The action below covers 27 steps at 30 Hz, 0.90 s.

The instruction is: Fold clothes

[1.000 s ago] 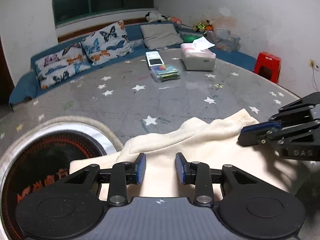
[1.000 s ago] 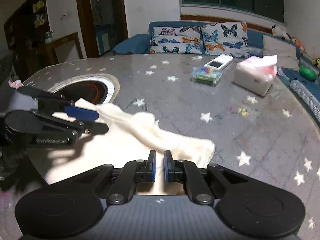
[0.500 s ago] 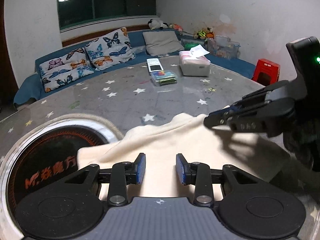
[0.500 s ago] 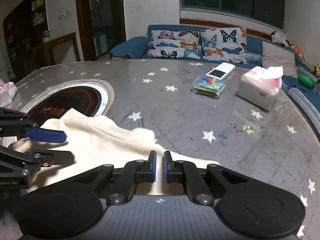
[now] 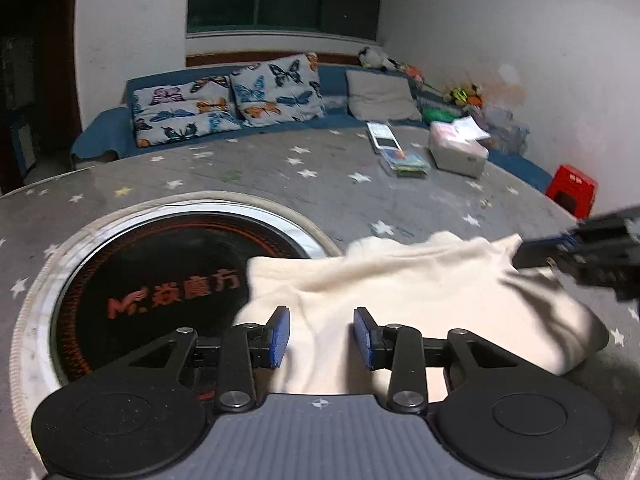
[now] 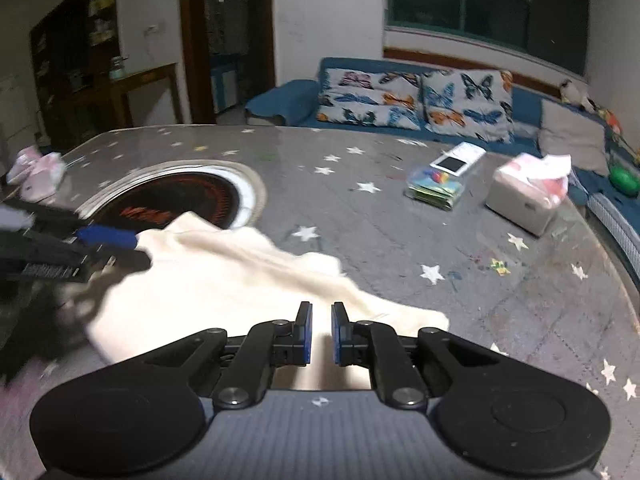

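Observation:
A cream garment (image 5: 420, 292) lies folded on the grey star-patterned table (image 5: 280, 184), partly over the round cooktop. It also shows in the right wrist view (image 6: 224, 280). My left gripper (image 5: 322, 334) is open and empty, just above the garment's near edge. My right gripper (image 6: 320, 332) is open by a narrow gap, empty, above the garment's near edge. The right gripper shows blurred at the right edge of the left wrist view (image 5: 580, 252). The left gripper shows at the left of the right wrist view (image 6: 80, 248).
A round black cooktop (image 5: 160, 280) is set into the table at the left. A tissue box (image 5: 458, 152), a remote (image 5: 382, 136) and a colourful packet (image 5: 406, 162) sit at the far side. A sofa with butterfly cushions (image 5: 228, 104) and a red stool (image 5: 572, 190) stand beyond.
Both grippers have pulled back and up from the garment. The right gripper's jaws have opened slightly. The garment stays flat on the table.

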Tool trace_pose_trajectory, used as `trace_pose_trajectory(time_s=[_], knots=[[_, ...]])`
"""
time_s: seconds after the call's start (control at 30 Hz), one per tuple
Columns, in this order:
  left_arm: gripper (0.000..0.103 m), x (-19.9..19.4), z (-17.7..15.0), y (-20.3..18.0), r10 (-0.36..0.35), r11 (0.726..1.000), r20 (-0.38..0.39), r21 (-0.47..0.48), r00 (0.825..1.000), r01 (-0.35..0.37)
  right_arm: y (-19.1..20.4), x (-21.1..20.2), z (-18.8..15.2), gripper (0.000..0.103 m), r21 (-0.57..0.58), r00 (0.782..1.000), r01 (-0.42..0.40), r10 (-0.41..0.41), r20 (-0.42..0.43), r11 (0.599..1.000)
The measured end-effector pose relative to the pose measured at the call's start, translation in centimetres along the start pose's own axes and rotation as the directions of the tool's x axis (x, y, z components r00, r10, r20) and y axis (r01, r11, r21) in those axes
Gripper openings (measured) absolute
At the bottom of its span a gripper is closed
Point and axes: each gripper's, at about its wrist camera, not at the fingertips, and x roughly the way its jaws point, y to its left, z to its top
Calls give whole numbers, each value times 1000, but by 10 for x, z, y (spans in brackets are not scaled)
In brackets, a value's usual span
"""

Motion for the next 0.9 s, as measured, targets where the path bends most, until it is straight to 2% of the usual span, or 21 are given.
trace_pose_trajectory(time_s=[0.2, 0.27, 0.37, 0.5, 0.77, 0.9], knots=[[38, -17, -18, 6, 10, 1000, 8, 21, 1000, -10, 31, -22, -9, 12, -68, 997, -69, 72, 34, 995], [39, -19, -24, 8, 17, 1000, 0, 23, 1000, -17, 43, -24, -10, 15, -102, 994, -95, 100, 49, 990], [39, -16, -29, 8, 23, 1000, -19, 11, 1000, -23, 56, -10, -12, 16, -125, 991, -118, 124, 41, 985], [38, -17, -32, 8, 20, 1000, -40, -15, 999, -21, 60, 7, -21, 16, -129, 989, -148, 147, -22, 980], [38, -35, -44, -9, -27, 999, -67, -20, 997, 25, 52, -9, -35, 16, -168, 984, -173, 163, -70, 970], [39, -48, -50, -9, -86, 992, -84, -96, 993, 78, 51, -23, -44, 16, -175, 983, -177, 164, -86, 969]])
